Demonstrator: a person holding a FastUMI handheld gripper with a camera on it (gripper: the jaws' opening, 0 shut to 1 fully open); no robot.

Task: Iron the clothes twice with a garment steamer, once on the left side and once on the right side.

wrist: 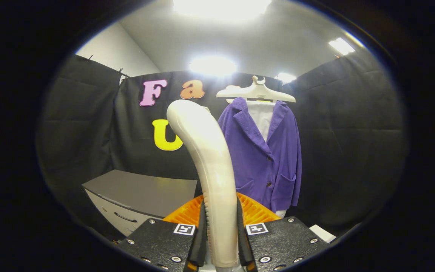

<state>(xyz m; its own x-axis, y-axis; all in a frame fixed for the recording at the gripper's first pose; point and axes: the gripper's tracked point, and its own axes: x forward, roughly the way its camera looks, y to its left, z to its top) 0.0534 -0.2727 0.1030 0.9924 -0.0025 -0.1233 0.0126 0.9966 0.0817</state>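
A white garment steamer handle point(212, 162) rises upright between my two fingers and curves away at its top. My gripper point(220, 234) is shut on it, both black fingers pressing its lower part. Beyond the fingers a purple corduroy jacket point(268, 151) over a white shirt point(261, 117) hangs on a cream hanger point(256, 92) against the black cloth wall. The steamer's head stands to the left of the jacket's left side and well short of it; the cloth is not touched.
An orange ribbed object point(255, 211) sits just behind the fingers, low down. A grey cabinet point(142, 196) with drawers stands at the lower left. A white flat edge point(322, 233) shows at the lower right. Black cloth walls close in on all sides.
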